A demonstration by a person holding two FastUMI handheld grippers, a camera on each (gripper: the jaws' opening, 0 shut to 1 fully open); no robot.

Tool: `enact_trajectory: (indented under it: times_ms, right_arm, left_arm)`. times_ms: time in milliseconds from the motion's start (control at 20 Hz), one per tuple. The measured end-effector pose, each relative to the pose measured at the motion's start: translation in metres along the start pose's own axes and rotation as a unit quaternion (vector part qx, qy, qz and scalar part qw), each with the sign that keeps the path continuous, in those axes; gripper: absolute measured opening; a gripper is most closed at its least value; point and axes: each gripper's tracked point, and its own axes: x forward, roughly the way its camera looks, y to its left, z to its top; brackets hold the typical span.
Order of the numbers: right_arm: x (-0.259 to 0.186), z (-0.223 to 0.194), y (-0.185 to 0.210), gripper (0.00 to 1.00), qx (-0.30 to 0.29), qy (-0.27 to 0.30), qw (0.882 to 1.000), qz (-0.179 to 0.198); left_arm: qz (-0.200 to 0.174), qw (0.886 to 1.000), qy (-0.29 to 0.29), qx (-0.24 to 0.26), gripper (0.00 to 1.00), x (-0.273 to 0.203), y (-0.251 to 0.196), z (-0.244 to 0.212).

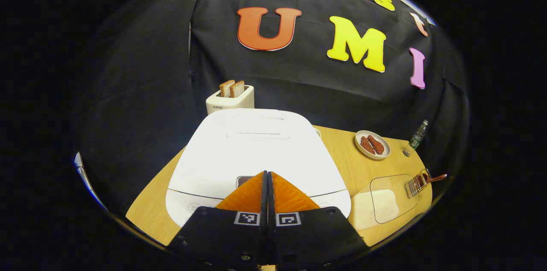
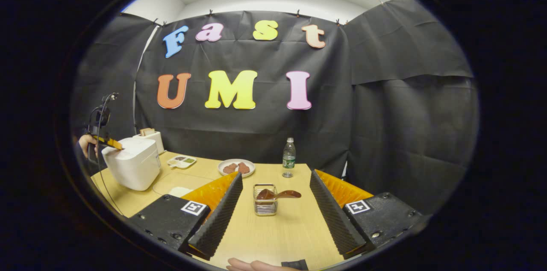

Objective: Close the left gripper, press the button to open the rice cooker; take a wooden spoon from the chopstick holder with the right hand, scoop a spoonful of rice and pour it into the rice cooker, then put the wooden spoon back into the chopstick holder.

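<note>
Left gripper (image 1: 268,177): fingers pressed together, nothing between them; tips over the front edge of the lid, at the small dark panel; also seen far left in the right gripper view, held by a hand (image 2: 86,142) at the cooker's top.
Right gripper (image 2: 275,187): fingers spread wide, holding nothing; chopstick holder between them, farther off.
Rice cooker (image 1: 256,151): one, white, lid down; stands at the table's left end.
Wooden spoon (image 2: 280,194): one; bowl end inside the holder, handle sticking out over the rim; long axis near level, pointing right in the right gripper view.
Chopstick holder (image 2: 265,207): one, small wire basket, upright on the table (image 2: 273,237).
Rice container (image 1: 386,200): one, clear, white rice inside, just right of the cooker.
Toaster (image 1: 230,100): one, two bread slices standing in it, behind the cooker.
Plate (image 2: 236,168): one, two brown pieces on it.
Bottle (image 2: 289,157): one, upright, near the back edge.
</note>
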Motion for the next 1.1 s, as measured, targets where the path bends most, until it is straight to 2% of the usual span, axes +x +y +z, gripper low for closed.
enact_trajectory:
  times_ms: [200, 300, 450, 500, 550, 600, 700, 750, 850, 900, 1100]
  right_arm:
    - [0.0, -0.012, -0.009, 1.0, -0.011, 0.007, 1.0, -0.011]
    - [0.003, -0.018, -0.013, 0.99, -0.001, 0.007, 1.0, -0.018]
    - [0.01, -0.035, -0.012, 0.99, 0.019, 0.007, 0.999, -0.027]
    - [0.014, -0.041, -0.009, 1.0, 0.018, 0.009, 0.999, -0.03]
    - [0.019, -0.049, -0.01, 1.0, 0.018, 0.013, 0.999, -0.034]
    - [0.024, -0.055, -0.007, 0.99, 0.019, 0.019, 0.999, -0.034]
    - [0.033, -0.066, -0.001, 1.0, 0.024, 0.032, 0.999, -0.03]
    - [0.038, -0.068, -0.002, 1.0, 0.032, 0.032, 0.999, -0.03]
    - [0.049, -0.071, 0.0, 0.99, 0.042, 0.024, 0.998, -0.031]
    - [0.055, -0.072, -0.001, 1.0, 0.043, 0.02, 0.998, -0.037]
    - [0.082, -0.09, 0.001, 1.0, 0.055, 0.03, 0.997, -0.04]
  left_arm:
    - [-0.004, 0.996, -0.086, -0.006, 0.0, -0.034, 0.0, 0.043]
    - [-0.003, 0.994, -0.106, -0.014, 0.0, -0.069, -0.002, 0.053]
    - [-0.022, 0.984, -0.176, -0.005, 0.01, -0.114, -0.016, 0.07]
    - [-0.02, 0.983, -0.185, 0.0, 0.15, -0.13, -0.019, 0.066]
    - [-0.012, 0.982, -0.189, 0.006, 0.33, -0.14, -0.017, 0.057]
    - [-0.005, 0.982, -0.187, 0.02, 0.38, -0.148, -0.017, 0.049]
    - [0.02, 0.983, -0.179, 0.033, 0.84, -0.162, -0.012, 0.039]
    - [0.015, 0.981, -0.191, 0.034, 0.97, -0.173, -0.016, 0.036]
    - [0.0, 0.976, -0.215, 0.03, 0.94, -0.193, -0.025, 0.037]
    - [0.004, 0.975, -0.22, 0.027, 0.94, -0.199, -0.021, 0.035]
    - [0.05, 0.974, -0.221, 0.026, 0.94, -0.215, 0.0, 0.02]
